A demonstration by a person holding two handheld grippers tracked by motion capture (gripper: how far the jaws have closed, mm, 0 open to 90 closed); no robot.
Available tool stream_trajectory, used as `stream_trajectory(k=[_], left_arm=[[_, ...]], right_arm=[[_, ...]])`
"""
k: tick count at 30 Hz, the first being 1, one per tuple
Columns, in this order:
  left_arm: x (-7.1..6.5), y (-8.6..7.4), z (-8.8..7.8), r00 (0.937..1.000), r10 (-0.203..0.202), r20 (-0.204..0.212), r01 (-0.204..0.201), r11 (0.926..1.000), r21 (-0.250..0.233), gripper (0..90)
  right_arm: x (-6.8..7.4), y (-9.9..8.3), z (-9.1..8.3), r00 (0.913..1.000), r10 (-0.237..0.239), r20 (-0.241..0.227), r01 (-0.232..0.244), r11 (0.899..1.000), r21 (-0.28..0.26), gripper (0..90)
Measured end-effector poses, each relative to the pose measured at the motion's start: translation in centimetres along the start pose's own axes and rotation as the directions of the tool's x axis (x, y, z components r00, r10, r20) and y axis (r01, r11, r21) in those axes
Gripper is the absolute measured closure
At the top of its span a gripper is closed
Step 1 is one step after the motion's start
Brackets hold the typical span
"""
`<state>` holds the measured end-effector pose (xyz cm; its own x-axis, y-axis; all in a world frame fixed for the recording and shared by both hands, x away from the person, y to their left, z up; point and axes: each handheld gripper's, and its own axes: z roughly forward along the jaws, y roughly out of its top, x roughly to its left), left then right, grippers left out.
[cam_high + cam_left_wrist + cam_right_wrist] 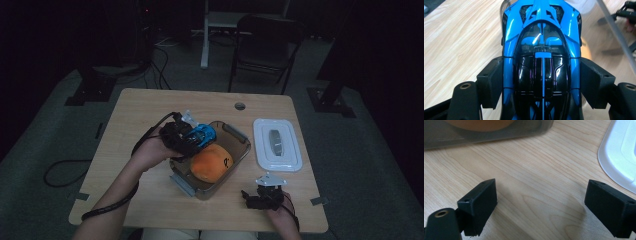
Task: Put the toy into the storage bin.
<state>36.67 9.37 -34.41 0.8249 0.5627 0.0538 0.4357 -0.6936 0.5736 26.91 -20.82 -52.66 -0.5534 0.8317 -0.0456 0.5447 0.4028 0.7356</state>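
Fingers of left gripper: black pads pressed against both flanks of glossy blue-and-black toy race car, car clamped lengthwise between them, nose pointing away from camera. Seen from high view: car held above far-left corner of smoky translucent plastic storage box, clear of light wooden table. Whether car touches box rim: cannot tell. Left hand wrapped around gripper body, cable trailing back along forearm.

Inside box: round orange plush ball with small dark mark, resting toward near side, just beside and below held car.

Right gripper: fingers spread wide, nothing between them, bare wood grain visible in gap. Positioned low over table near front edge, right of box, well apart from left gripper. Box wall at top of right gripper view, orange plush behind it.

White rectangular plastic lid with grey central handle: flat on table to right of box, apart from it; edge near right gripper's outer finger.
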Motion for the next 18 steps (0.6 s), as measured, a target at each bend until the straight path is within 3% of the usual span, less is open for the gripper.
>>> stream_trajectory(k=[3,5,8,13,18], left_arm=[[-0.2,0.7,1.2,1.0,0.002,-0.006,-0.002,0.9997,0.024,28.8],[-0.1,0.9,1.9,0.9997,-0.016,0.019,0.016,0.9995,0.029,28.8],[-0.4,1.2,2.7,0.9997,0.002,0.022,-0.003,0.9991,0.043,28.8],[-0.4,1.3,3.6,0.9999,0.001,-0.016,0.0,0.9979,0.065,28.8],[-0.6,1.3,3.9,0.9999,0.003,-0.015,-0.001,0.9972,0.075,28.7]], right_arm=[[0.0,0.0,0.0,1.0,-0.001,-0.003,0.001,1.0,0.004,10.6],[0.0,0.0,0.0,1.0,-0.001,-0.004,0.001,1.0,0.006,10.6],[-0.1,0.0,0.0,1.0,0.004,-0.008,-0.004,1.0,0.008,10.6],[-0.2,0.0,0.0,1.0,0.004,-0.007,-0.004,1.0,0.009,10.6],[-0.2,0.0,0.0,0.9999,0.007,-0.011,-0.007,1.0,0.009,10.6]])
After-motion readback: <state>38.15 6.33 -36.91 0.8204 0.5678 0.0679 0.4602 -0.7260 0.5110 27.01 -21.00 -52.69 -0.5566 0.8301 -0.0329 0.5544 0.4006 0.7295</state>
